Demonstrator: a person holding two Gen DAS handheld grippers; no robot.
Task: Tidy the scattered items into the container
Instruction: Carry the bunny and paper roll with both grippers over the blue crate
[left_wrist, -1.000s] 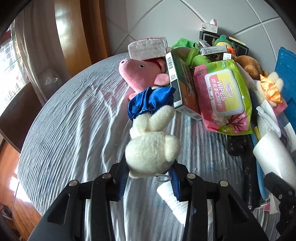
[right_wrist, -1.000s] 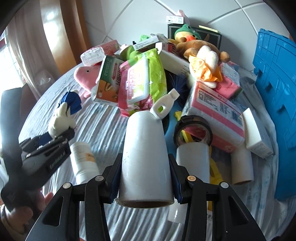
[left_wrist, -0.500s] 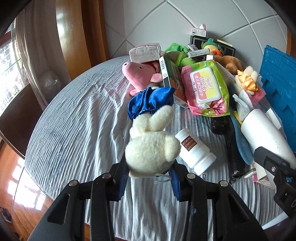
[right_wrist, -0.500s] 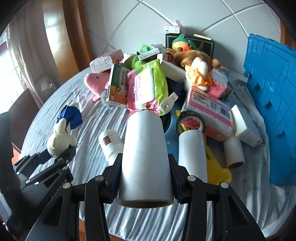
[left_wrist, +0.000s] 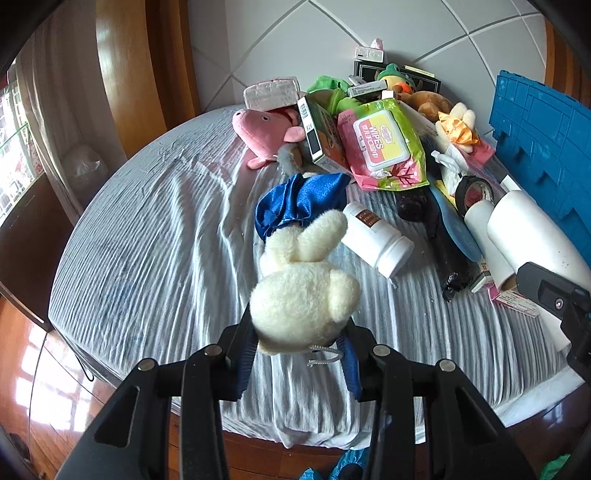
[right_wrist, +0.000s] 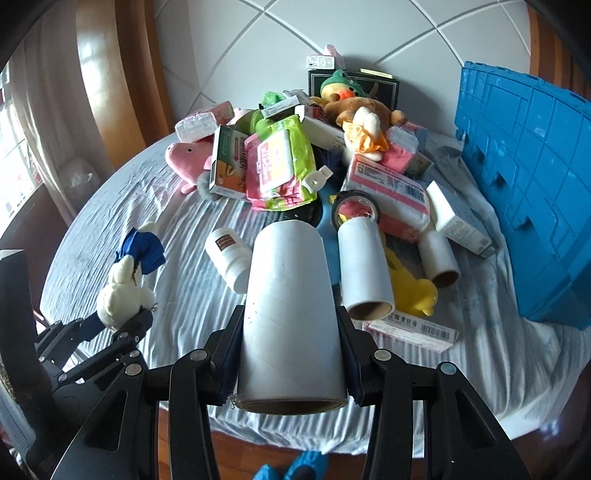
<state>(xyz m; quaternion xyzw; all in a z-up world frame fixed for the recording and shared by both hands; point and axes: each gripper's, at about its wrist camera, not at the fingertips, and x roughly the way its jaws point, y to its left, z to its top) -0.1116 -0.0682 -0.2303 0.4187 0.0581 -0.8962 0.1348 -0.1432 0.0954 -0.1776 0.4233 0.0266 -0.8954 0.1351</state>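
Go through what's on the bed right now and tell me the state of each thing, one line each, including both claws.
Left claw: shut on the white plush rabbit, lifted.
Right claw: shut on the large white roll, lifted.
White pill bottle: lying on its side, capped.
Wipes pack: lid closed.
Blue crate: standing at the bed's right.
Tape roll: leaning in the pile.

A domestic room, probably a living or dining area. A round bench (left_wrist: 147, 229) draped in a crinkled striped cloth stands on polished wood flooring (left_wrist: 55, 398), beside a curtained window (left_wrist: 22, 122), warm wooden trim (left_wrist: 122, 66) and a white panelled wall (right_wrist: 369, 40). Household clutter covers it: plush toys (left_wrist: 266, 127), a wipes pack (left_wrist: 380, 142), tissue packs (right_wrist: 388, 192) and a blue plastic crate (right_wrist: 524, 177).
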